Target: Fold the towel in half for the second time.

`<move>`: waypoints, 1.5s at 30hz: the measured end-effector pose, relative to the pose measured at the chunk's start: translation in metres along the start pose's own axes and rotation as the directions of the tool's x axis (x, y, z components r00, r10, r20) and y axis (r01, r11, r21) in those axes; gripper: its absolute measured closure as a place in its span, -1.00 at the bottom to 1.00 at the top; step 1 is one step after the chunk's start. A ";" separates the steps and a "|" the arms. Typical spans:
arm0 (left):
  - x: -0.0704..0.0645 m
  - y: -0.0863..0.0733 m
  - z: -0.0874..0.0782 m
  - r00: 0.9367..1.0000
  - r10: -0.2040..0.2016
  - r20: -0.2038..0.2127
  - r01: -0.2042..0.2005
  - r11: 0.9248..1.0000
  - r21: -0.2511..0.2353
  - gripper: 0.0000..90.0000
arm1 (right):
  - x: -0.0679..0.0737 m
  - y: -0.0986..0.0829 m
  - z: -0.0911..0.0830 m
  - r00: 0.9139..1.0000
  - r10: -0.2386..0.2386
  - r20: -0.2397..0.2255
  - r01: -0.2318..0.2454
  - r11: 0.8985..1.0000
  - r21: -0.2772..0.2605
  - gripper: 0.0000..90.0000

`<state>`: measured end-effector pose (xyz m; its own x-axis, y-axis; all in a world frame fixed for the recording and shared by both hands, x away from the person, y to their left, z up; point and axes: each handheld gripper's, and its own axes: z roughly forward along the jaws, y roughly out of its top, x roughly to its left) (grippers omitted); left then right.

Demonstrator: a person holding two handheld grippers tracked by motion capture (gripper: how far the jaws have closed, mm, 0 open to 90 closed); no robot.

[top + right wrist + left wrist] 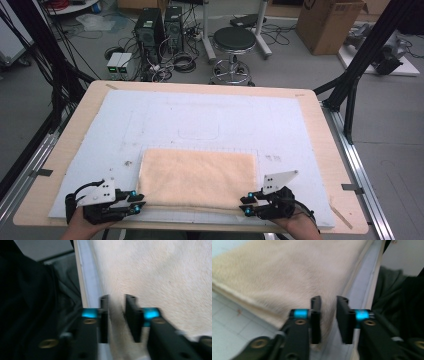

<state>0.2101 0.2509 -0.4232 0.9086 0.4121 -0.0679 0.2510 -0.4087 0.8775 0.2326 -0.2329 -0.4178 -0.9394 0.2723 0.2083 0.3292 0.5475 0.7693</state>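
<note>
A folded peach towel lies on the white mat near the table's front edge. In the high view, the left tongs and right tongs flank its near corners. The gripper views reveal each pair narrowly parted, with the towel's edge between the jaws; whether they pinch it, I cannot tell.

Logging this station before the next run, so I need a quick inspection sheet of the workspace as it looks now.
Surface: wooden table covered by a pale blue mat.
Job's things: folded beige towel near the front edge.
Clutter: nothing seen.
Grippers: left hand-held gripper and right hand-held gripper at the towel's front corners, jaws apart, cloth between them.
Cables: tangled on the floor by the computer towers.
Surroundings: stool, cardboard box.
</note>
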 end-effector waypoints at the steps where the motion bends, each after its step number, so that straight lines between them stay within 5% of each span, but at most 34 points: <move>1: 0.001 0.004 -0.002 1.000 0.003 0.003 -0.003 1.000 -0.021 0.46 | 0.000 0.003 -0.002 1.000 -0.004 0.004 0.004 1.000 -0.019 0.41; 7: 0.003 0.032 0.019 1.000 0.020 -0.004 -0.020 1.000 -0.006 0.58 | -0.005 0.024 0.007 1.000 0.003 0.009 -0.003 0.997 -0.080 0.55; 15: 0.002 0.034 0.061 0.999 0.022 0.026 -0.025 0.994 0.108 0.76 | -0.003 0.039 0.050 0.999 -0.047 0.003 0.047 0.998 0.033 0.76; 17: 0.001 0.031 0.064 0.999 0.023 0.031 -0.027 0.991 0.132 0.77 | -0.001 0.036 0.057 0.999 -0.052 0.002 0.052 0.996 0.075 0.78; 23: 0.000 0.021 0.064 0.999 0.009 0.053 -0.018 0.986 0.168 0.76 | 0.002 0.027 0.060 0.998 -0.059 -0.011 0.059 0.996 0.072 0.79; 31: -0.002 0.018 0.061 0.999 0.011 0.052 -0.018 0.990 0.140 0.66 | 0.004 0.021 0.059 0.997 -0.071 -0.006 0.071 0.996 0.058 0.78; 35: 0.005 0.027 0.054 1.000 -0.006 0.015 0.005 0.996 0.084 0.61 | 0.000 0.030 0.050 0.997 -0.073 0.002 0.073 0.997 0.022 0.72; 41: 0.027 0.046 0.047 0.997 -0.023 -0.073 0.024 1.000 0.012 0.56 | -0.022 0.053 0.034 0.993 -0.068 0.101 0.072 0.997 -0.036 0.66; 45: 0.046 0.051 0.053 0.988 -0.044 -0.148 0.044 0.999 -0.004 0.48 | -0.044 0.066 0.030 0.984 -0.047 0.170 0.060 0.995 -0.073 0.61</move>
<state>0.2824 0.2060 -0.4065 0.8373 0.5456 -0.0351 0.2890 -0.3870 0.8756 0.2984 -0.1850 -0.3938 -0.9241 0.3764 0.0662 0.2641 0.5036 0.8226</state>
